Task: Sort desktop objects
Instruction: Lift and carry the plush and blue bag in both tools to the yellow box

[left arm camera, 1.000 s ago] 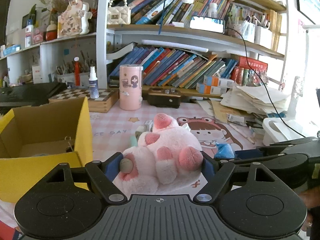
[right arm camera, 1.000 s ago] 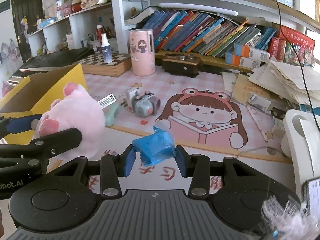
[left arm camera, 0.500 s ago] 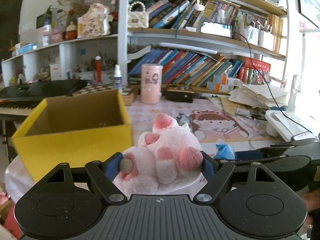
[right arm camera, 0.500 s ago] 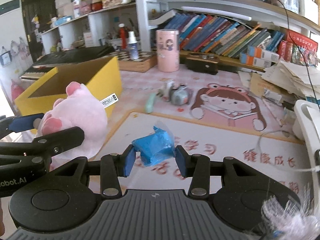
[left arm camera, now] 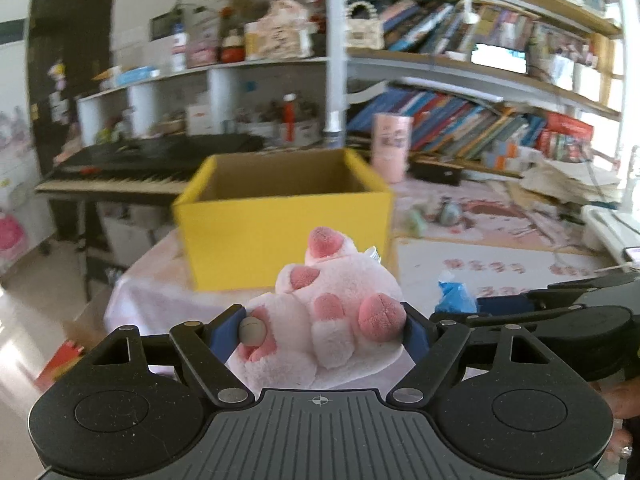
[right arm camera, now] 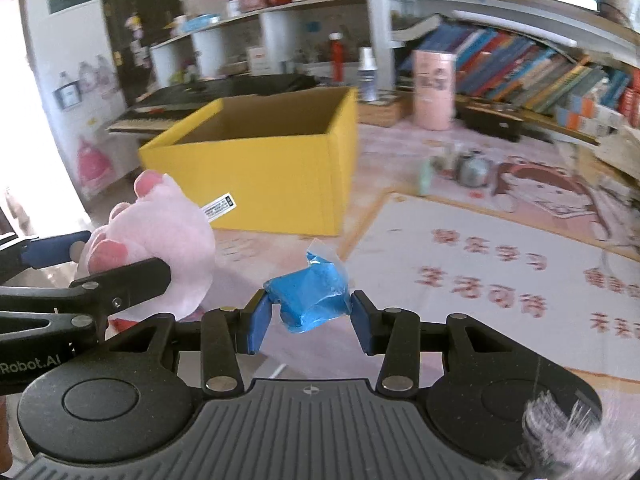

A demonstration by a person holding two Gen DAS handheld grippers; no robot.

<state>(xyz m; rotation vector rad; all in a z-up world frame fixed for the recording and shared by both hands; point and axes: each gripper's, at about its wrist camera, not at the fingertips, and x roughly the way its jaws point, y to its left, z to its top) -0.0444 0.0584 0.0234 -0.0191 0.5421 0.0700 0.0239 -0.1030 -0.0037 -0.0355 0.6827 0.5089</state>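
Note:
My left gripper (left arm camera: 320,328) is shut on a pink plush pig (left arm camera: 332,312), held in the air in front of the open yellow cardboard box (left arm camera: 280,232). The pig also shows at the left of the right wrist view (right arm camera: 160,240). My right gripper (right arm camera: 308,312) is shut on a crumpled blue plastic packet (right arm camera: 312,292), held above the desk mat, right of the box (right arm camera: 260,176). The packet and right gripper show at the right of the left wrist view (left arm camera: 456,296).
Small toys (right arm camera: 468,168) and a green item (right arm camera: 424,176) lie on the pink mat behind the box. A pink cylinder (right arm camera: 434,88) stands at the back. Bookshelves (left arm camera: 460,120) and a keyboard piano (left arm camera: 132,168) line the rear. Papers pile at the right.
Both grippers have pulled back and swung left, still holding the pig and the blue packet. The yellow box now sits ahead in the middle and farther away.

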